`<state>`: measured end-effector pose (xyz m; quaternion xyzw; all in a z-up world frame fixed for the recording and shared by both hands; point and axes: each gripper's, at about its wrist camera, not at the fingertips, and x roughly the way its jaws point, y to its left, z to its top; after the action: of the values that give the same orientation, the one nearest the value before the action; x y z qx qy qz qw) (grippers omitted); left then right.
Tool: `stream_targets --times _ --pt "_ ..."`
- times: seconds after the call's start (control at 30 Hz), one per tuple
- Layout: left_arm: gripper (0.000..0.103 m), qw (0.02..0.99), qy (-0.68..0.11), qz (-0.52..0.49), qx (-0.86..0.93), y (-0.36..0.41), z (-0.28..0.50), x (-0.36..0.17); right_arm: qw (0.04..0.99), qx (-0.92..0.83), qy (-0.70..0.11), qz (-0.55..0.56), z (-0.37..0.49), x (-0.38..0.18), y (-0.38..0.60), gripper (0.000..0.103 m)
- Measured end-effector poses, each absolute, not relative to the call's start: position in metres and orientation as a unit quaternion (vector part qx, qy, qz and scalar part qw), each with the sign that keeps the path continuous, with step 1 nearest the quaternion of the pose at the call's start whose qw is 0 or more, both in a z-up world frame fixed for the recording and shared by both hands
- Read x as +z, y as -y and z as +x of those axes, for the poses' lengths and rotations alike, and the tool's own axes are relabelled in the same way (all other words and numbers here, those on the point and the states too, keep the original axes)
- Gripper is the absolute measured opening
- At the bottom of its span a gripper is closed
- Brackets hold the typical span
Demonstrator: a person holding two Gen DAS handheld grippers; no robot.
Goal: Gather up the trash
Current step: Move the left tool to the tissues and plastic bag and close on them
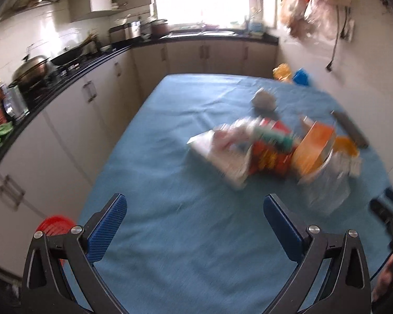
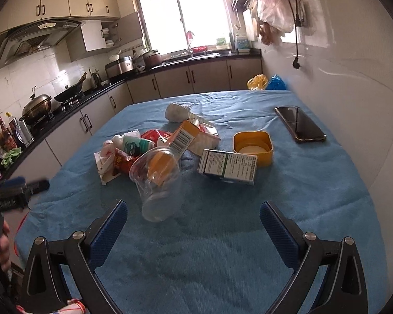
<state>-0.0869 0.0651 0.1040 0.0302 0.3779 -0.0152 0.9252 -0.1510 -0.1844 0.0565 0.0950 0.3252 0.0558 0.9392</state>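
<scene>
The trash lies in a loose heap on the table's blue cloth (image 2: 314, 209), at the middle of the right wrist frame and, badly blurred, at the centre right of the left wrist frame. Nearest the camera is a clear plastic cup (image 2: 157, 183) lying on its side with its rim toward the pile and an orange scrap inside. Behind it are a red printed wrapper (image 2: 123, 161), a small white-and-green packet (image 2: 135, 145), an orange-and-white carton (image 2: 194, 137) and a crumpled grey-white paper ball (image 2: 176, 112). To the right lies a white-and-green rectangular box (image 2: 228, 166), touching a yellow square plastic lid (image 2: 254, 146). A black smartphone (image 2: 300, 124) rests well apart at the right and is probably not trash.

The right gripper (image 2: 194, 222) hangs released above bare cloth in the lower frame, jaws spread wide and empty. The left gripper (image 1: 195, 218) is likewise spread and holds nothing.

All of it looks light. The cup is likely thin, slick and springy; it would roll or crumple under a hard squeeze, so a hold across the wall near the stiffer rim seems safest. The boxes are stiff enough across their narrow faces. The wrapper and paper ball are soft and can be pinched anywhere.
</scene>
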Motion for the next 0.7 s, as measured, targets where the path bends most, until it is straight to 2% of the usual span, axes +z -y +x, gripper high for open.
stream_targets --times 0.03,0.2,0.33,0.6,0.67,0.7 --pt "0.103 0.927 -0.374 0.031 -0.023 -0.06 -0.078 0.106 0.937 0.061 -0.33 0.1 -0.147 0.056 0.186 0.101" --pt "0.103 0.917 -0.394 0.002 -0.071 -0.04 -0.017 0.102 0.912 0.113 -0.366 0.144 -0.116 0.047 0.193 0.083" --pt "0.103 0.908 -0.407 -0.029 -0.1 -0.033 0.027 0.094 0.898 0.134 -0.39 0.156 -0.093 0.036 0.191 0.082" --pt "0.103 0.889 -0.435 -0.009 -0.144 -0.018 0.072 0.068 0.881 0.159 -0.411 0.174 -0.063 0.025 0.185 0.082" --pt "0.1 0.88 -0.447 -0.01 -0.159 -0.016 0.074 0.061 0.878 0.164 -0.415 0.173 -0.059 0.022 0.184 0.081" --pt "0.089 0.875 -0.455 -0.014 -0.167 -0.015 0.074 0.058 0.876 0.168 -0.417 0.174 -0.056 0.021 0.182 0.08"
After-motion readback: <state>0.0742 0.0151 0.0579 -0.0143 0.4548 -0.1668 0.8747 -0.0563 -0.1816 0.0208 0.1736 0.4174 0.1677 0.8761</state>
